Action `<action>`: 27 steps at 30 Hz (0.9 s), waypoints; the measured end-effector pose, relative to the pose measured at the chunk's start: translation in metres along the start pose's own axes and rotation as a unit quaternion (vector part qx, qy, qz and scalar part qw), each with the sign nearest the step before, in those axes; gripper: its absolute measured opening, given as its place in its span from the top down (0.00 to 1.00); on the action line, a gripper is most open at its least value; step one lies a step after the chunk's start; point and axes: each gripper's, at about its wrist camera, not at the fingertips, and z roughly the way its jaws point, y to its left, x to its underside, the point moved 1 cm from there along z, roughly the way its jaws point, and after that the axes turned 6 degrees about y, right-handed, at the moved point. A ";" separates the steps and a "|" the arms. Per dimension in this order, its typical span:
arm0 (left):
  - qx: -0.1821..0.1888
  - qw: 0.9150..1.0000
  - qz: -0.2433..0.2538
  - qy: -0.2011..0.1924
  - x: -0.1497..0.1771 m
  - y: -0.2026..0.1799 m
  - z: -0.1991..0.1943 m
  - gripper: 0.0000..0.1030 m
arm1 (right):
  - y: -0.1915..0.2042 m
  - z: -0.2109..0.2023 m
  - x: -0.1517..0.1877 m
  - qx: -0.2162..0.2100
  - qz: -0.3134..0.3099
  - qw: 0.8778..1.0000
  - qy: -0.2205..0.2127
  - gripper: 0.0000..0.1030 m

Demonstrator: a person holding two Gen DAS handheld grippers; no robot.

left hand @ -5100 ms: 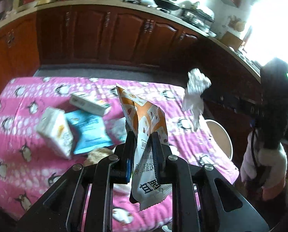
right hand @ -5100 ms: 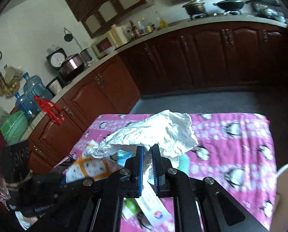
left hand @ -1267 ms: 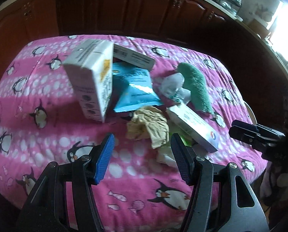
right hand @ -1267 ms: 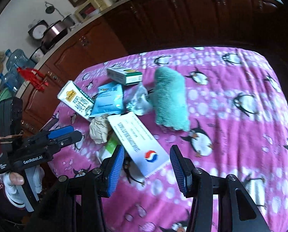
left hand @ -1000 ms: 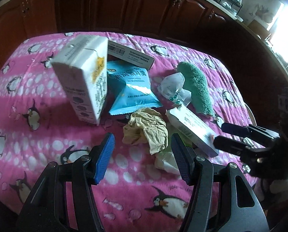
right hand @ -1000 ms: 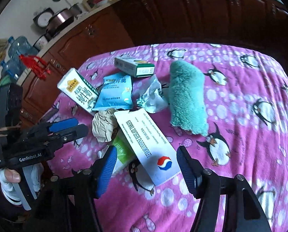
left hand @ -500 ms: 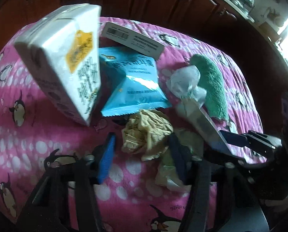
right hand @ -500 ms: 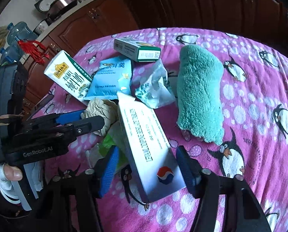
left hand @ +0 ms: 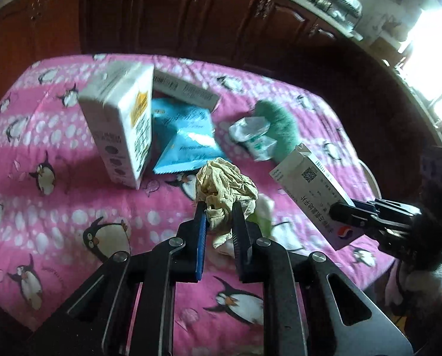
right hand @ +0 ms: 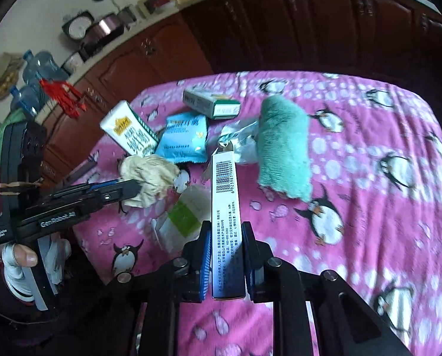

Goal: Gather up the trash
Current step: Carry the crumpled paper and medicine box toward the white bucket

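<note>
My left gripper (left hand: pixel 219 212) is shut on a crumpled beige paper ball (left hand: pixel 225 185), lifted just off the pink penguin cloth (left hand: pixel 72 207); the ball also shows in the right wrist view (right hand: pixel 149 178). My right gripper (right hand: pixel 226 237) is shut on a long white toothpaste box (right hand: pixel 225 207), held tilted above the cloth; the box also shows in the left wrist view (left hand: pixel 312 195). A milk carton (left hand: pixel 120 124), a blue snack bag (left hand: pixel 185 139), a flat box (left hand: pixel 185 90) and a crumpled clear wrapper (left hand: pixel 253 136) lie on the cloth.
A teal fuzzy cloth (right hand: pixel 283 148) lies beside the wrapper. A green and white packet (right hand: pixel 182 216) lies under the lifted box. Dark wooden cabinets (left hand: pixel 191 14) ring the table. A white rim (left hand: pixel 369 175) shows past the table's right edge.
Both grippers have closed from open: the left on the paper ball, the right on the toothpaste box. The box has risen off the cloth and tilted up.
</note>
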 end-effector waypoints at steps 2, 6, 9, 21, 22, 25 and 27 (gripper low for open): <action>0.001 1.000 0.012 -0.006 -0.002 -0.007 -0.008 0.87 | -0.008 -0.011 0.003 -0.003 0.010 1.000 -0.011 0.83; 0.009 0.999 0.038 -0.012 -0.006 -0.030 -0.014 0.87 | -0.021 -0.037 0.010 0.000 0.029 0.999 -0.037 0.83; 0.014 0.998 0.059 -0.013 -0.011 -0.053 -0.012 0.87 | -0.032 -0.056 0.013 0.007 0.043 0.997 -0.056 0.83; 0.037 0.988 0.148 -0.008 -0.026 -0.150 0.009 0.87 | -0.096 -0.129 0.043 0.045 0.123 0.984 -0.120 0.83; 0.039 0.987 0.157 -0.006 -0.027 -0.160 0.012 0.87 | -0.101 -0.134 0.046 0.049 0.129 0.983 -0.124 0.83; 0.044 0.983 0.177 0.000 -0.027 -0.183 0.023 0.87 | -0.121 -0.150 0.057 0.061 0.153 0.977 -0.136 0.83; 0.045 0.980 0.193 0.004 -0.028 -0.199 0.030 0.87 | -0.135 -0.160 0.065 0.072 0.169 0.973 -0.143 0.83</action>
